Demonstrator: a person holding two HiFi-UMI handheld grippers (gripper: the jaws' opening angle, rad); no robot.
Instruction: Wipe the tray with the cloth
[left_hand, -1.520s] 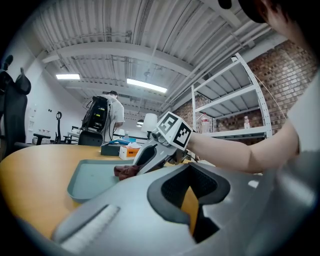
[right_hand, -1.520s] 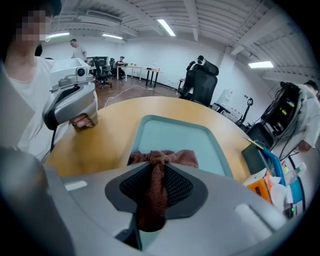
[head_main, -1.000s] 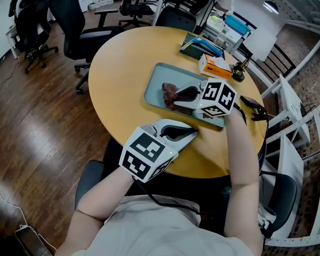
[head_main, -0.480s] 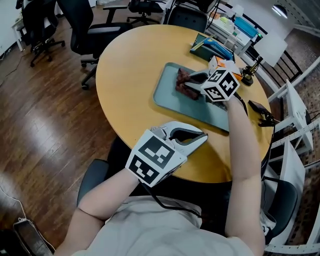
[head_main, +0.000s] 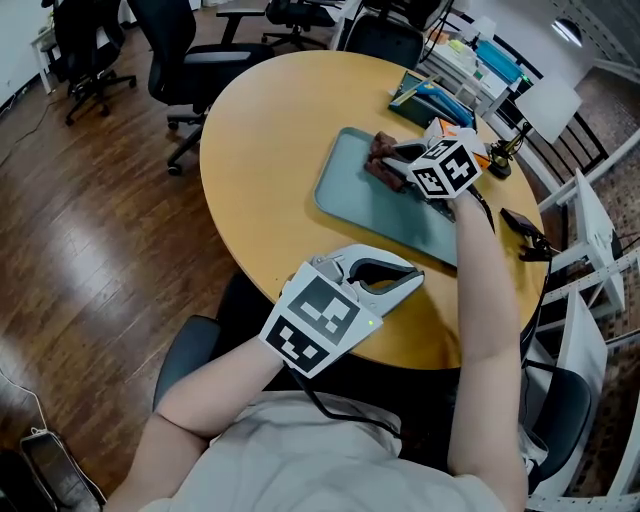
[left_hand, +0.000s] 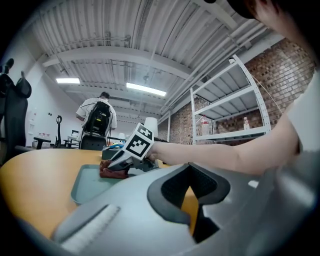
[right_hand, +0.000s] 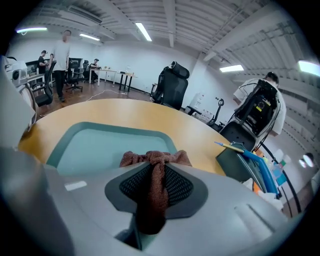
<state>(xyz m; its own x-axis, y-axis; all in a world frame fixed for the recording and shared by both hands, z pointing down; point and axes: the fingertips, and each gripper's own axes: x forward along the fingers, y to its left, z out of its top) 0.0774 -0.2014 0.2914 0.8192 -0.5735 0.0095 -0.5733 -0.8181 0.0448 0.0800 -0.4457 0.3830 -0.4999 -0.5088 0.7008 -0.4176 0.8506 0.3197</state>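
left gripper (head_main: 405, 281): nearest, over the near edge of the table, well apart from the tray; cannot tell whether it touches the wood.
left jaws: drawn together with nothing between them; in the left gripper view (left_hand: 192, 202) only a thin slit of yellow table top shows through.
table (head_main: 258, 150): round, yellow wood, on a dark plank floor.
tray (head_main: 352, 203): grey-green, rectangular with rounded corners, flat on the table beyond the left gripper; its bare floor fills the middle of the right gripper view (right_hand: 95, 145).
right gripper (head_main: 397, 163): reaches over the far end of the tray, marker cube uppermost.
right jaws: closed tight on the cloth; a strip of it runs down between the pads in the right gripper view (right_hand: 154, 197).
cloth (head_main: 379, 160): reddish-brown, bunched, lying on the tray floor at its far corner just ahead of the jaw tips (right_hand: 155, 159).
orange box (head_main: 448, 131): on the table just beyond the right gripper.
blue folder (head_main: 432, 95): further back near the table's far edge.
office chairs (head_main: 190, 55): black, on the floor beyond the table.
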